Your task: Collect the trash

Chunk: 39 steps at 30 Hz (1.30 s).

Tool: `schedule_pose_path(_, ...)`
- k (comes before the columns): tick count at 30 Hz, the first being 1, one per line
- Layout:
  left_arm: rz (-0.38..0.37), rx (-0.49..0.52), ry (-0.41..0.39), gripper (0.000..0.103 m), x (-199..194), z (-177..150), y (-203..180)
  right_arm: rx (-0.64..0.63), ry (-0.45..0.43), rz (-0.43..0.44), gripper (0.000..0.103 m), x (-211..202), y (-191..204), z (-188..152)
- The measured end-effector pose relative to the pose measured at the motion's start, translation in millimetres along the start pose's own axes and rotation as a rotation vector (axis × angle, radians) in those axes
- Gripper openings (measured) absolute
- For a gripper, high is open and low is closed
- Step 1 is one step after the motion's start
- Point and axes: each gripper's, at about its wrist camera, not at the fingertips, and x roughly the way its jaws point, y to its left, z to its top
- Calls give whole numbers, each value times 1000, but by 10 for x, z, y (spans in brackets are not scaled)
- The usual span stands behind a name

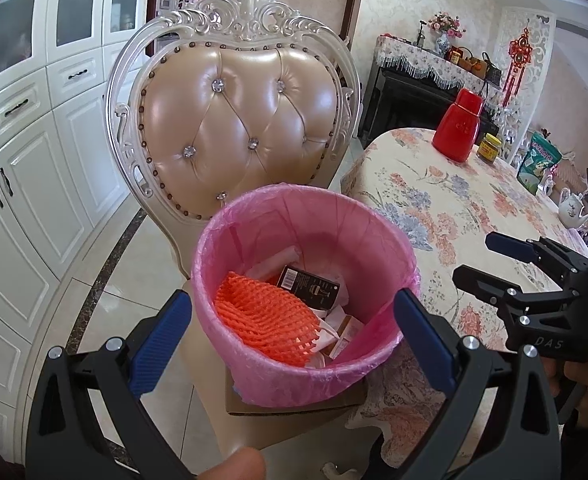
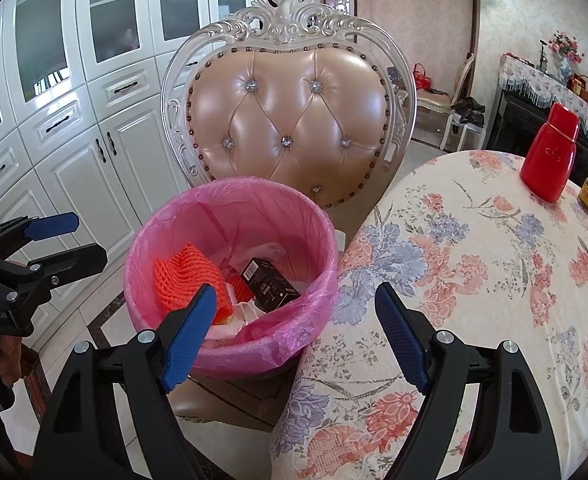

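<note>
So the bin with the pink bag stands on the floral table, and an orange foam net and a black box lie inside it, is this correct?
Not quite. The bin with the pink bag stands on the chair seat, beside the floral table, as the right wrist view shows. The rest holds: an orange foam net and a black box lie inside it.

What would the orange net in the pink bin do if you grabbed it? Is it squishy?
Probably squishy: the orange net looks like open foam mesh, so it should bend and squash. It likely weighs very little. It lies loosely on other trash, so it may snag or drag bits along.
</note>
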Motion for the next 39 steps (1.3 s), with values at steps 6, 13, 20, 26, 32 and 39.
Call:
schedule_pose_path(6, -1, 7, 3, 98, 4, -9, -20, -1, 1, 1, 77, 2, 4, -2)
schedule_pose_path(13, -5, 16, 2, 98, 22, -13, -32, 1, 2, 1, 77, 8, 10, 1)
schedule_pose_path(20, -6, 19, 1, 98, 31, -17, -33, 2, 5, 2, 77, 26, 19, -3)
schedule_pose_path(26, -13, 24, 3, 98, 44, -28, -34, 3, 7, 3, 77, 37, 9, -15)
schedule_pose_path(32, 10, 17, -16, 98, 26, -31, -19, 4, 7, 4, 77, 45, 3, -20)
schedule_pose_path(39, 36, 34, 0, 98, 66, -27, -42, 2, 8, 4, 77, 49, 2, -23)
